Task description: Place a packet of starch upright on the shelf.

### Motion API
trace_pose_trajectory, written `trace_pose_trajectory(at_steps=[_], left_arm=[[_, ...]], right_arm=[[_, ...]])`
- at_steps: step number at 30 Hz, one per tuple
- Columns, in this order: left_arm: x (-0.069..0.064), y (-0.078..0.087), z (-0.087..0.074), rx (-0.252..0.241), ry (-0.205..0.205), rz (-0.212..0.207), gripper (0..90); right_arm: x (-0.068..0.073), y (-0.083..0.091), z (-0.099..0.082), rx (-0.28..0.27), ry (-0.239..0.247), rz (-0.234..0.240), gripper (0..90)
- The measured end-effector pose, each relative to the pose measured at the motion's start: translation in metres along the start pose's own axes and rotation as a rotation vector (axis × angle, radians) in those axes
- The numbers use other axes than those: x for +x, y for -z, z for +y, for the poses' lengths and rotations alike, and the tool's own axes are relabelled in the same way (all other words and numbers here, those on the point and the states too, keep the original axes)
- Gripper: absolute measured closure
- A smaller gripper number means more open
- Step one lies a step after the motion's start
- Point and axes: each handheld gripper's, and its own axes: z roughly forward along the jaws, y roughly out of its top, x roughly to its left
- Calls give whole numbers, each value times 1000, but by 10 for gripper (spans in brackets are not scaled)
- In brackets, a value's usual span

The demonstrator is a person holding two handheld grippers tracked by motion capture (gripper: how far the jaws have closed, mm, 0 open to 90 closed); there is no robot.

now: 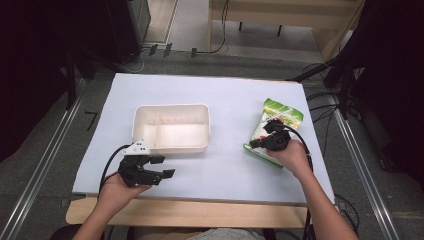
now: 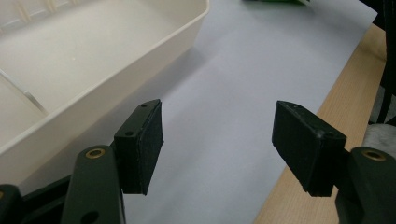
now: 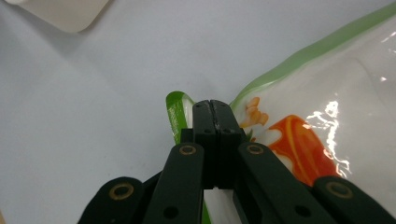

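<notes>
A green and clear snack bag (image 1: 281, 116) with orange print lies on the right of the white sheet. My right gripper (image 1: 266, 129) sits at the bag's left edge. In the right gripper view its jaws (image 3: 215, 105) press together on the green rim of the bag (image 3: 327, 93), so it is shut on the bag. A white two-compartment tray (image 1: 170, 106) stands mid-table, with nothing inside. My left gripper (image 1: 164, 166) hovers just in front of the tray's near left corner. It is open, its pads (image 2: 149, 140) wide apart over bare sheet, with the tray wall (image 2: 116, 88) on their left.
The white sheet (image 1: 225, 95) covers most of the table, and a wooden strip (image 1: 200, 212) runs along the near edge. Cables and dark stands surround the table on the floor.
</notes>
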Motion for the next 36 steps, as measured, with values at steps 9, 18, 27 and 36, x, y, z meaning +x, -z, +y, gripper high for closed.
trace_pose_trajectory(at_steps=[9, 18, 27, 36], left_arm=[[0, -1, 1, -11, -1, -4, 344], [0, -3, 5, -4, -11, -13, 343], [-1, -5, 6, -4, -15, -18, 343], [-1, -6, 6, 6, -21, -15, 343]], right_arm=[[4, 7, -13, -5, 27, 8, 900], [3, 17, -27, -6, 37, -2, 900], [3, 25, -22, -53, 42, -14, 797], [5, 50, -14, -148, 11, -101, 539]])
